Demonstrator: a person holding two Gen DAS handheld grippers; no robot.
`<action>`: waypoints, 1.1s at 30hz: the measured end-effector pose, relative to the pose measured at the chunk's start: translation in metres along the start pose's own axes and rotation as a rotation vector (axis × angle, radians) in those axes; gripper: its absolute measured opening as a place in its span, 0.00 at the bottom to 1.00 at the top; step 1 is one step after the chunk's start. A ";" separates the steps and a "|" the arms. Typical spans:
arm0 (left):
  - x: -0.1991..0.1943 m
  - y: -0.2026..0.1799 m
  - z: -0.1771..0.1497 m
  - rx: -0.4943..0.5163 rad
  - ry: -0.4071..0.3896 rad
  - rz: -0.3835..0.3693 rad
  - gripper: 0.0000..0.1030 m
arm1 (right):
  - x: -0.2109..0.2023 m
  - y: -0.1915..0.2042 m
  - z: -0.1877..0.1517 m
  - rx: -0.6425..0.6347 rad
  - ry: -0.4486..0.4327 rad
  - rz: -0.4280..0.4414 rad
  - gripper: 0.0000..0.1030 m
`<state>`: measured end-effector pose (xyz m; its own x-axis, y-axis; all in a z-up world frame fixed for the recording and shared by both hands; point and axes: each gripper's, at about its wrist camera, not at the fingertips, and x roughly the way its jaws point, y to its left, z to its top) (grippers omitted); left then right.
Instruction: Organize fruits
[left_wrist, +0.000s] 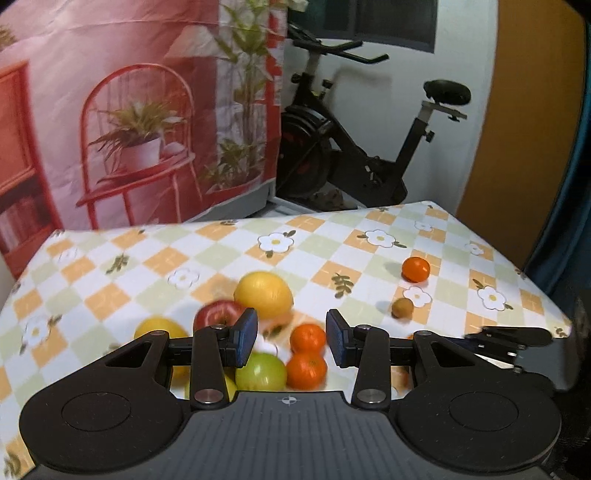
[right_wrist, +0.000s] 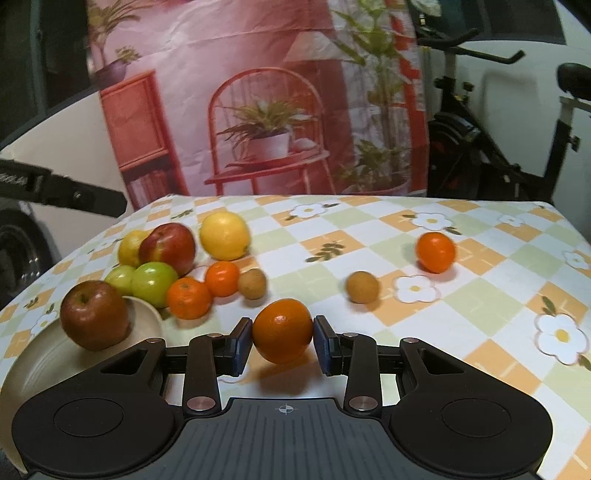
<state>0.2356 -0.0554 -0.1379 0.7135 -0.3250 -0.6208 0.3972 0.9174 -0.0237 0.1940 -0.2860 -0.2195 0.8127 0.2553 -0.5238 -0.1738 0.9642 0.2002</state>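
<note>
My right gripper (right_wrist: 282, 332) is shut on an orange (right_wrist: 282, 330), both pads pressed to its sides, with its shadow on the cloth beneath. To its left a cream plate (right_wrist: 33, 365) holds a red apple (right_wrist: 94, 315). Beyond the plate is a cluster of fruit: green apples (right_wrist: 154, 284), another red apple (right_wrist: 168, 247), a big yellow citrus (right_wrist: 224, 236) and two mandarins (right_wrist: 188, 298). My left gripper (left_wrist: 291, 338) hovers open over that cluster, nothing between its pads; two mandarins (left_wrist: 307, 338) and a green apple (left_wrist: 260, 371) show below it.
Loose on the checked tablecloth (right_wrist: 480, 295) lie a lone orange (right_wrist: 436, 252) and two small brown fruits (right_wrist: 362, 287) (right_wrist: 252, 283). A printed backdrop hangs behind the table, and an exercise bike (left_wrist: 332, 147) stands past its far right corner. The table's edges run close on both sides.
</note>
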 end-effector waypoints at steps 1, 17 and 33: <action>0.006 0.001 0.003 0.005 0.013 -0.003 0.42 | -0.001 -0.003 -0.001 0.009 -0.002 -0.003 0.32; 0.067 -0.020 -0.010 0.254 0.203 -0.058 0.40 | -0.002 -0.008 -0.003 0.047 -0.014 0.006 0.32; 0.077 -0.031 -0.020 0.377 0.269 -0.062 0.40 | -0.004 -0.014 -0.004 0.085 -0.022 0.020 0.32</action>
<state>0.2670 -0.1047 -0.2008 0.5268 -0.2597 -0.8093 0.6515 0.7349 0.1883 0.1913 -0.3006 -0.2233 0.8218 0.2715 -0.5009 -0.1430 0.9493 0.2799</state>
